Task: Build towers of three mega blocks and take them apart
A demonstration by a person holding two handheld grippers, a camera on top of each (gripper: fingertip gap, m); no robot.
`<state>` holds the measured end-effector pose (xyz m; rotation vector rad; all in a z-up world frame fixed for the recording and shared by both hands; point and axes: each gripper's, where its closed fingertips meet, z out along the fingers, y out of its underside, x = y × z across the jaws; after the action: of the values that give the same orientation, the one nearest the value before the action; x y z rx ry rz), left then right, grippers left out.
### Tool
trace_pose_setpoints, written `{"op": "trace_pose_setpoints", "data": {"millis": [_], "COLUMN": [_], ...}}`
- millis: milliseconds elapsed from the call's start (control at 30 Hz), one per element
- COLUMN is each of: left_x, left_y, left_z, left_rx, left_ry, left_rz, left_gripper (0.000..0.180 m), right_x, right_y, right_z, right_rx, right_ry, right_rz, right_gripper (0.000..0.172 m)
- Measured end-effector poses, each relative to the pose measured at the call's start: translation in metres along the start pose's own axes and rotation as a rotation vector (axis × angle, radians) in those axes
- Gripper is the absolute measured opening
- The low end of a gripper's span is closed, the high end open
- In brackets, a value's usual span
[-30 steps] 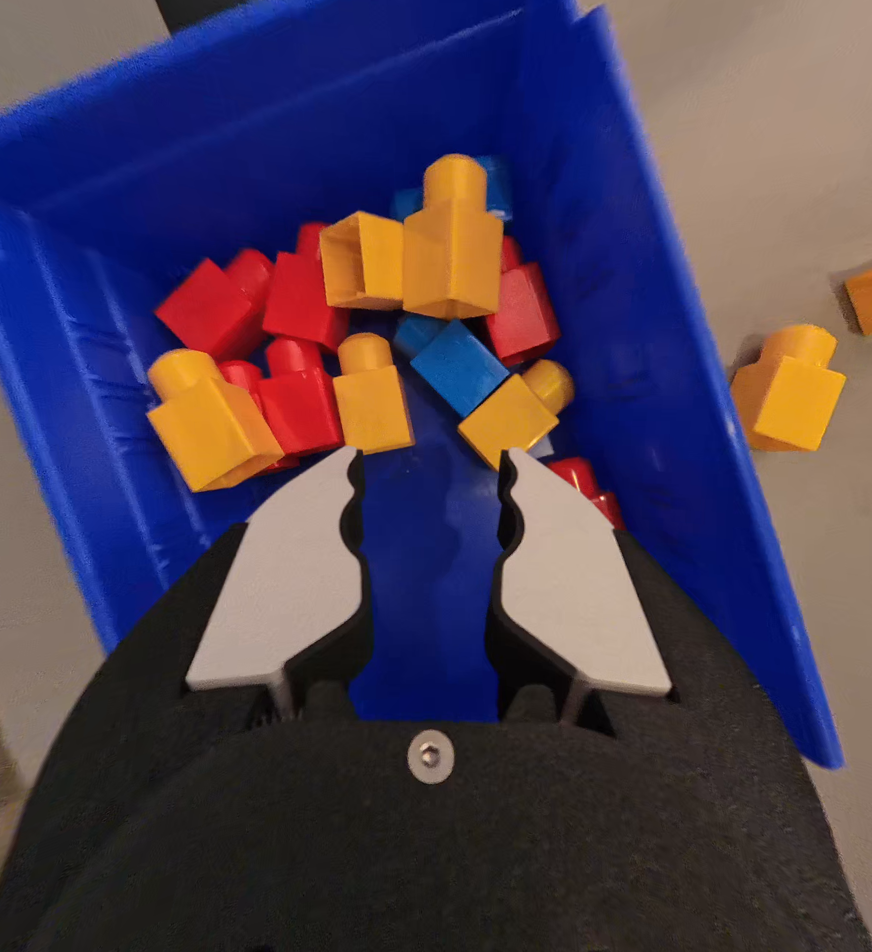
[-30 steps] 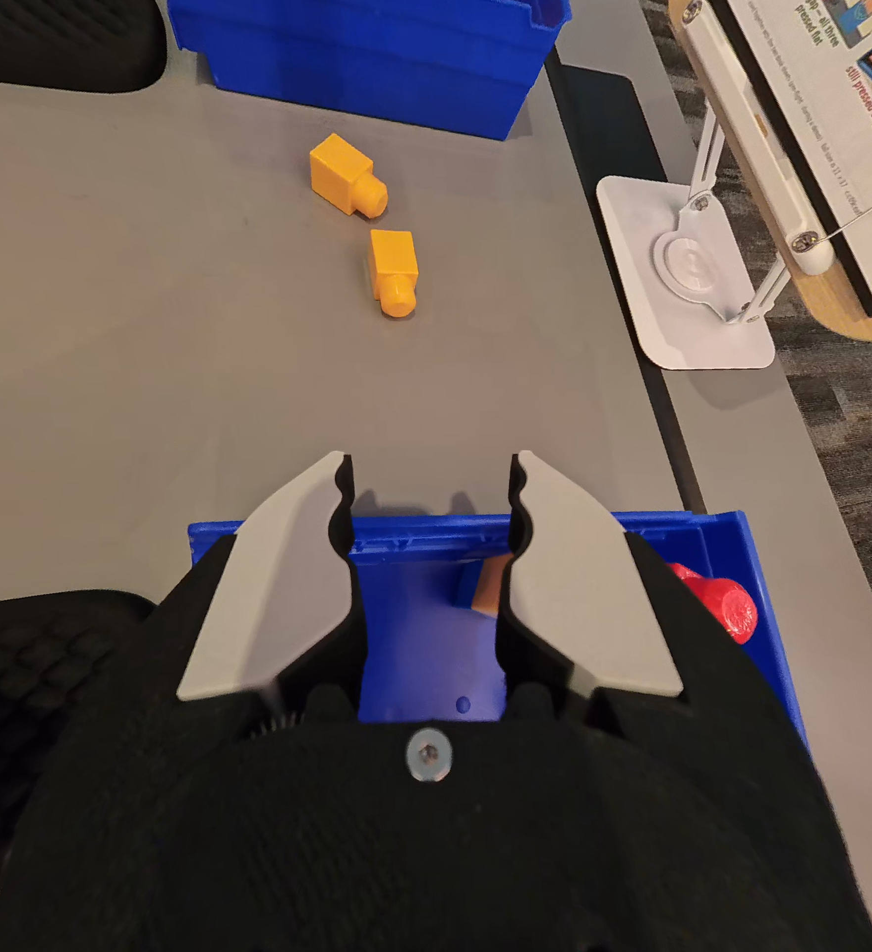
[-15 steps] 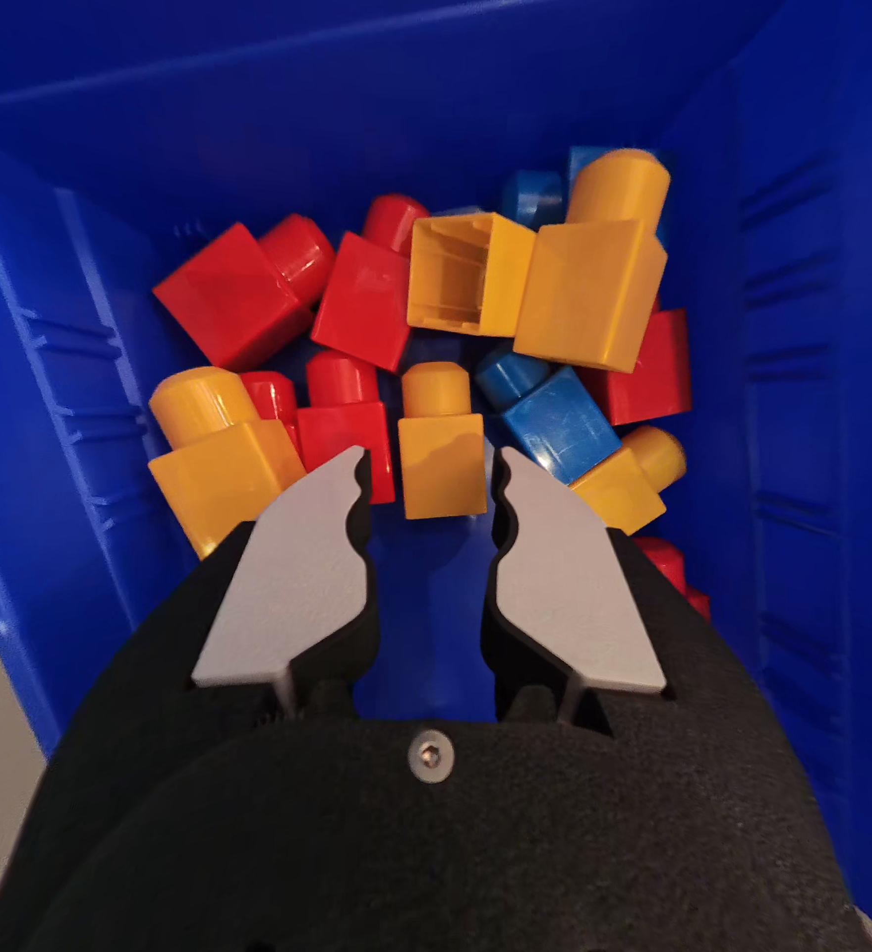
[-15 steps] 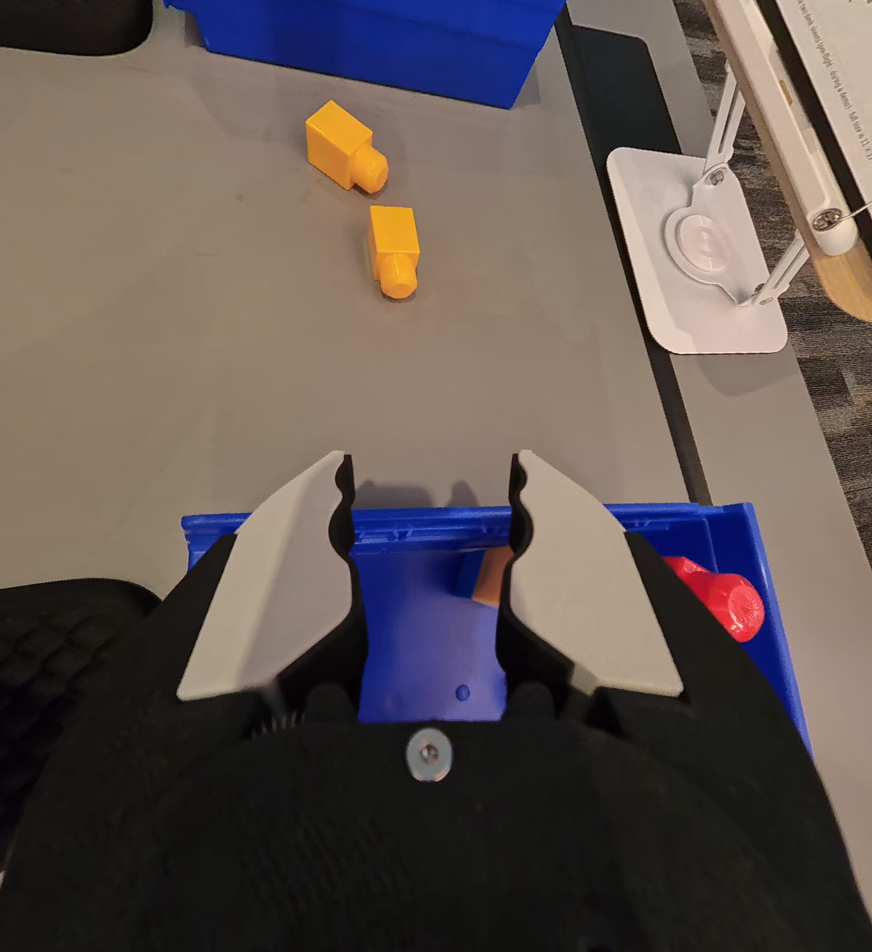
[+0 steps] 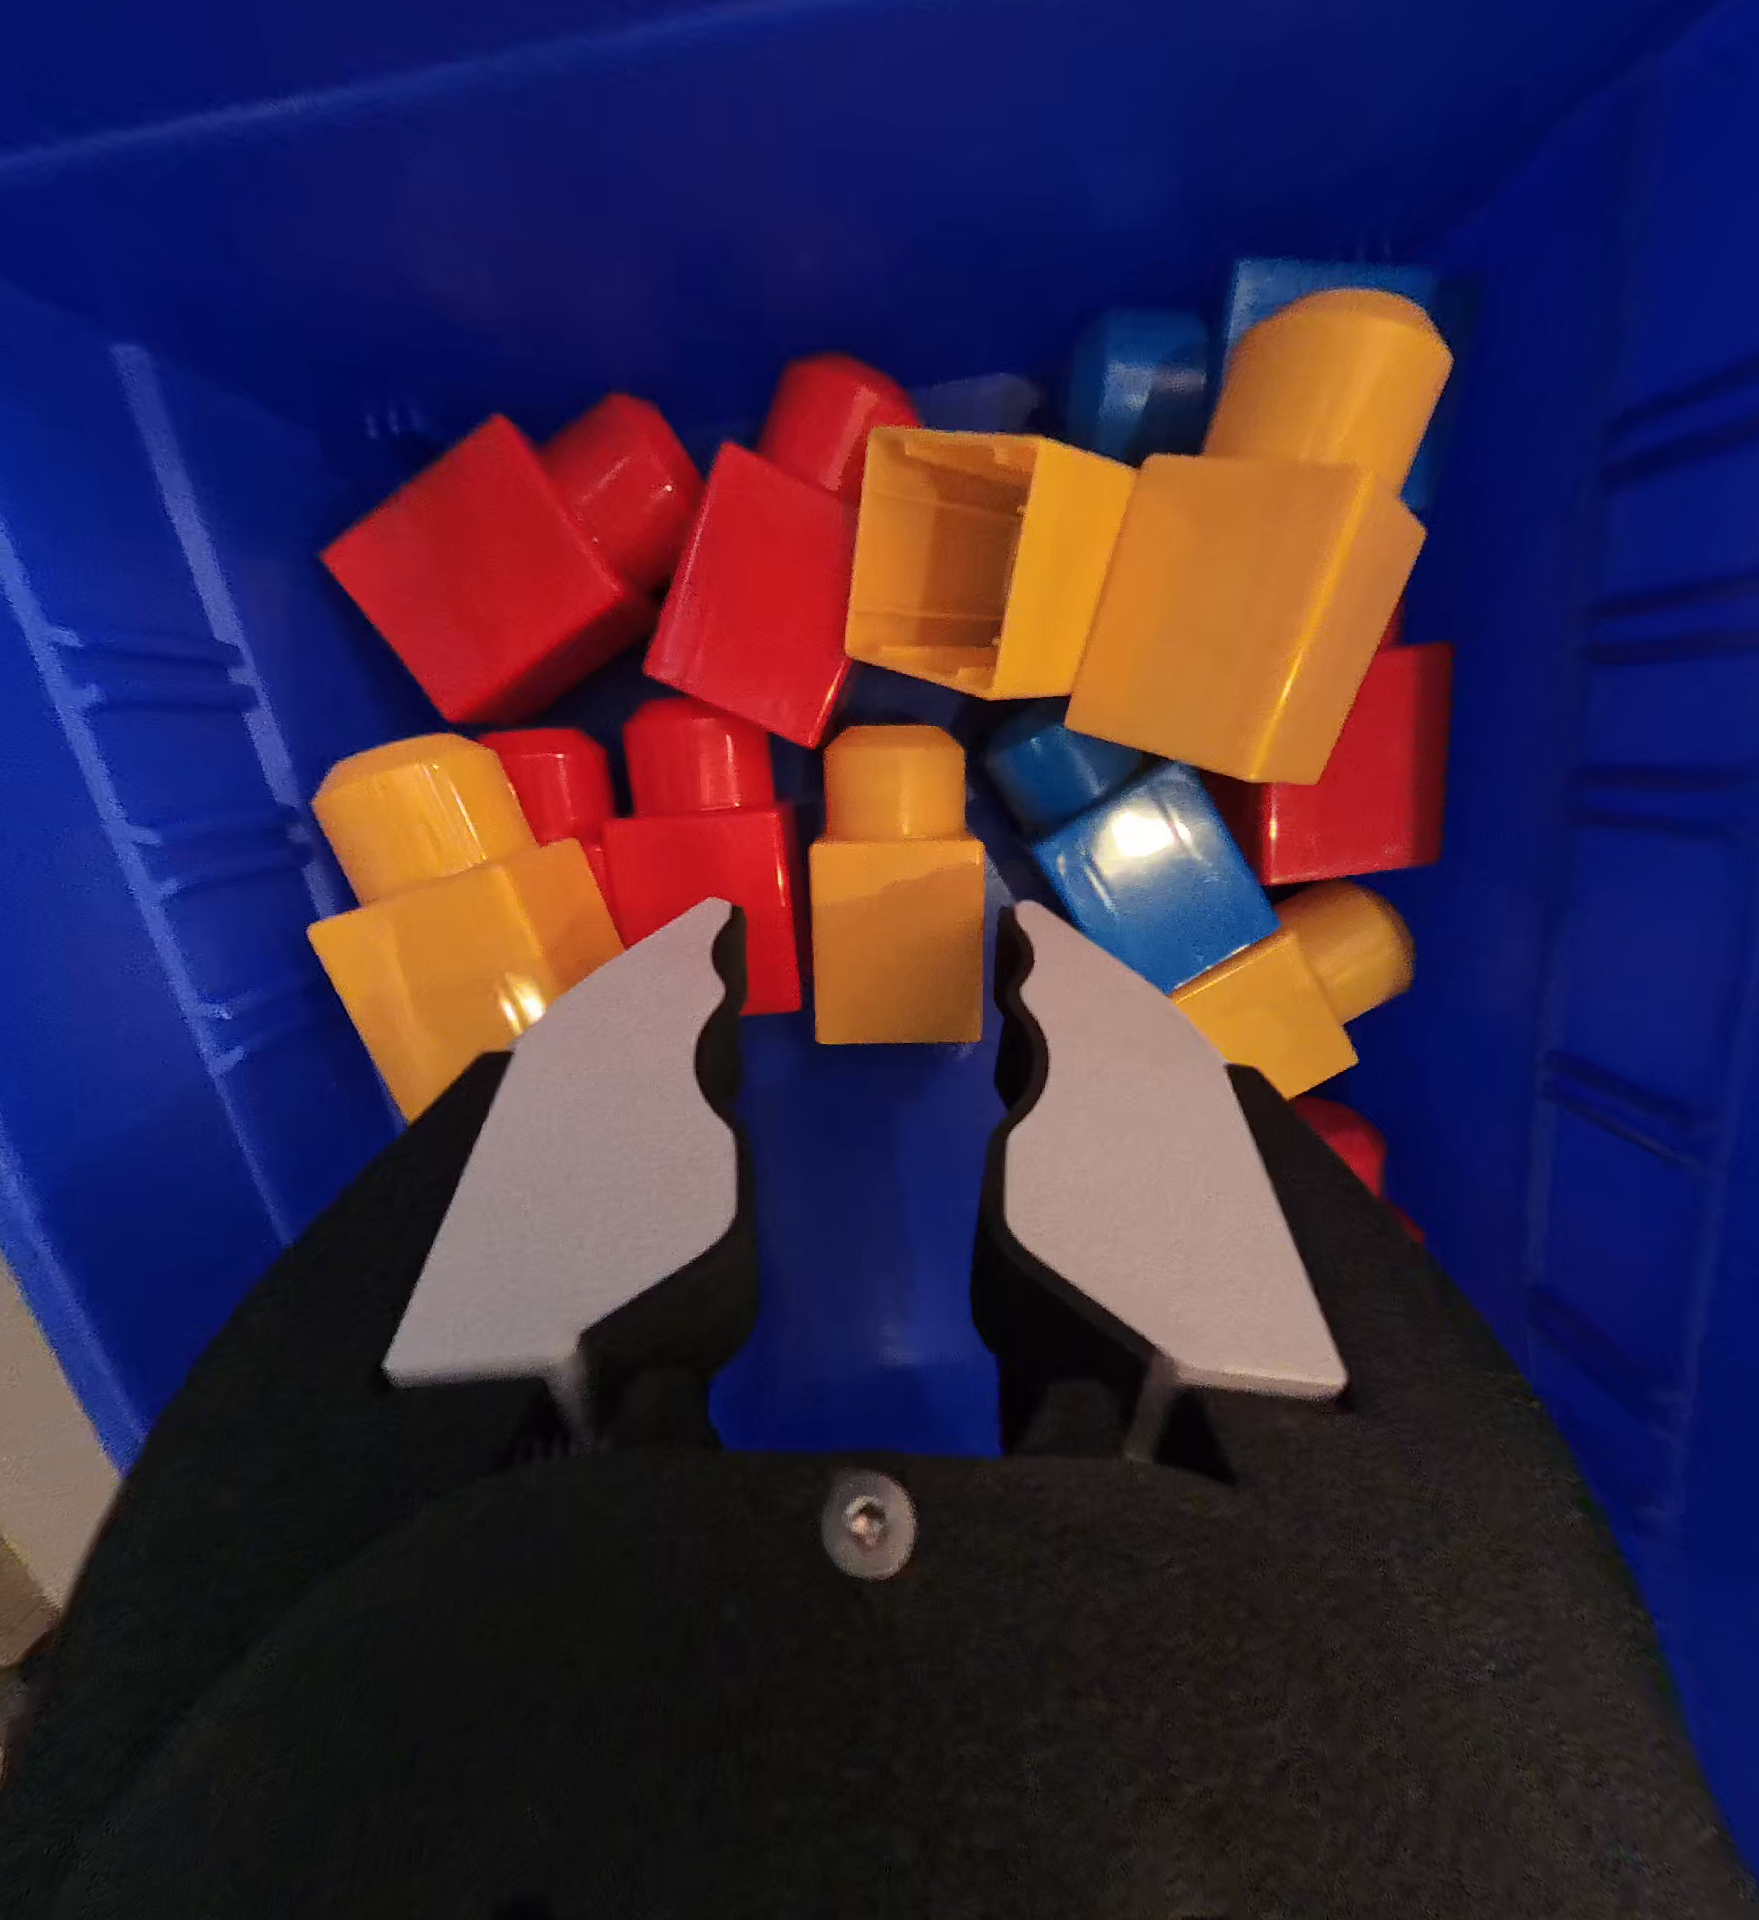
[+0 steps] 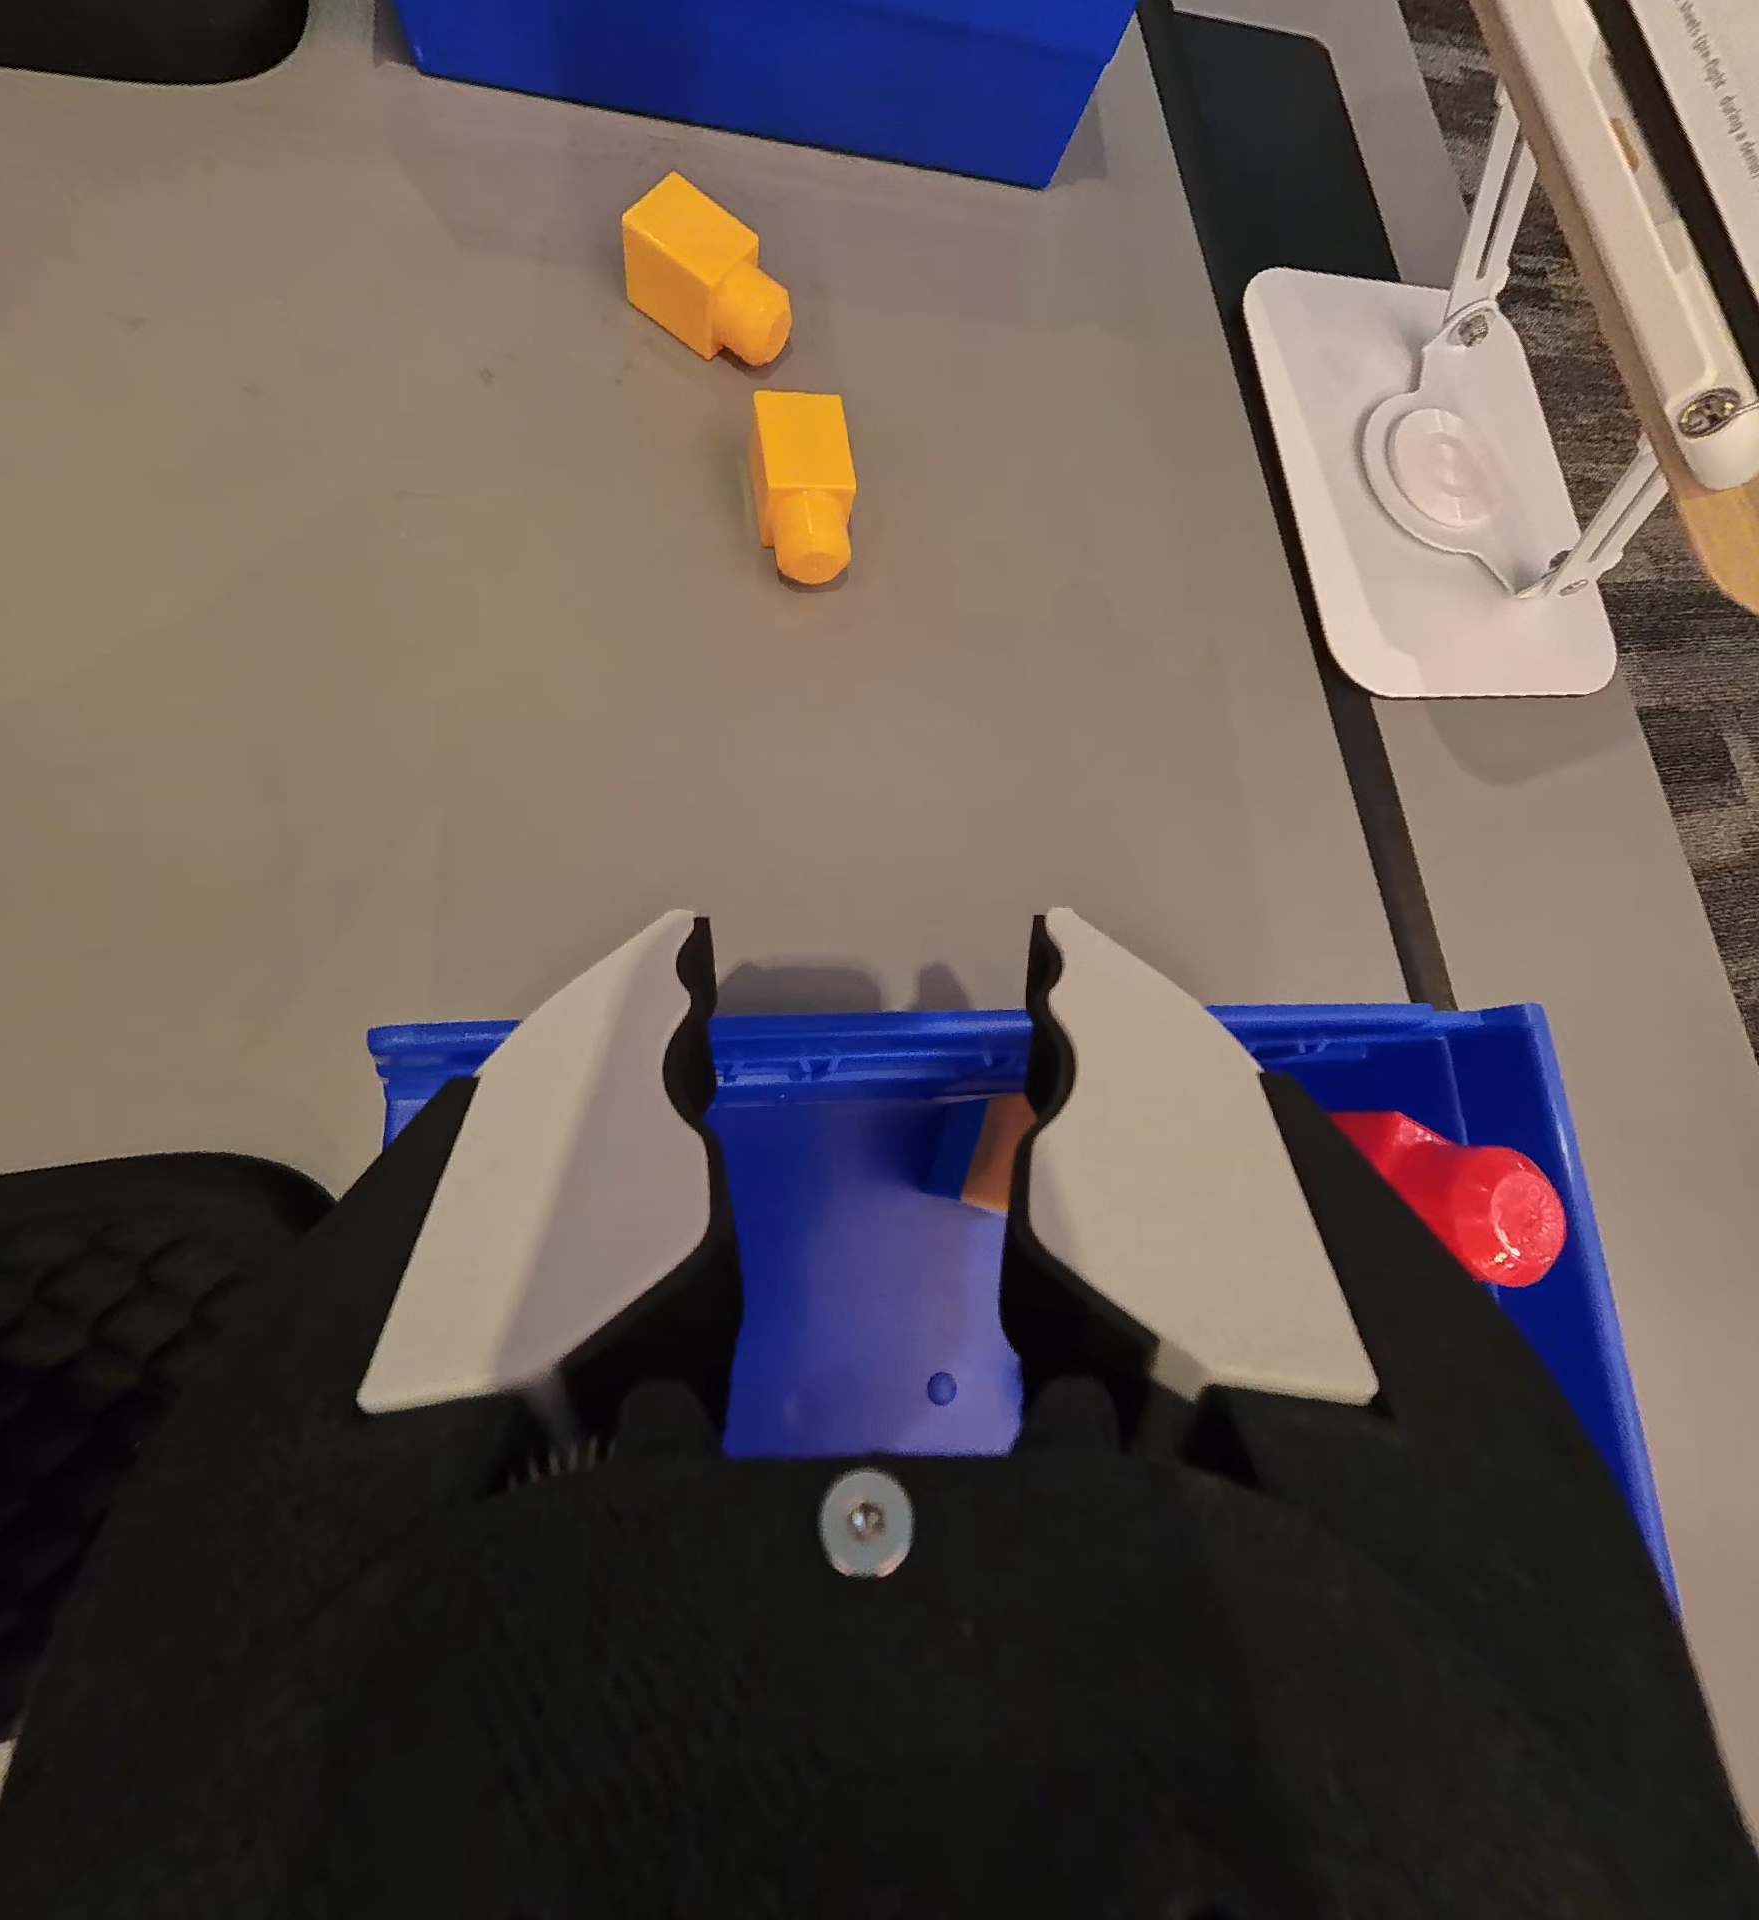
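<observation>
Blue bin [image 5: 1685,727] walls hem open left tool [image 5: 867,966]

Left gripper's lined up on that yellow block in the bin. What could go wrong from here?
1. The left gripper is open around the yellow block; the left finger overlaps the red block and may snag it.
2. The blue block crowds the right finger, so closing might drag it.
</observation>
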<state>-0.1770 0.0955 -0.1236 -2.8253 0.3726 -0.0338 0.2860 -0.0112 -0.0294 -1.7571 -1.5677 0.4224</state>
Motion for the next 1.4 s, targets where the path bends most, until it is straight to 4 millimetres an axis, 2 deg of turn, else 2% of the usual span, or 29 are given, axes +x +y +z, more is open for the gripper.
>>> {"op": "trace_pose_setpoints", "data": {"millis": [33,367,600,1000,1200,1400], "left_x": [0.002,0.01,0.026,0.017,0.018,0.021], "left_y": [0.0,0.019,0.015,0.005,0.02,0.044], "left_z": [0.0,-0.003,-0.006,-0.002,-0.005,-0.012], "left_rx": [-0.011,-0.124,-0.088,-0.069,-0.113,-0.163], "left_ry": [0.01,-0.053,0.032,0.012,-0.042,-0.042], "left_rz": [-0.009,0.068,0.039,0.006,0.061,0.083], "left_gripper": [0.049,0.056,0.052,0.047,0.047,0.049], "right_x": [0.0,0.0,-0.001,0.0,0.0,-0.001], "right_y": [0.0,0.001,0.002,0.005,0.004,0.004], "right_z": [0.0,-0.001,0.001,0.003,0.003,0.003], "right_rx": [0.001,0.004,-0.002,-0.016,-0.012,-0.011], "right_ry": [-0.001,-0.006,-0.009,-0.014,-0.017,-0.018], "right_rz": [0.0,0.002,0.001,0.007,0.007,0.005], "right_gripper": [0.059,0.059,0.059,0.059,0.058,0.058]}}
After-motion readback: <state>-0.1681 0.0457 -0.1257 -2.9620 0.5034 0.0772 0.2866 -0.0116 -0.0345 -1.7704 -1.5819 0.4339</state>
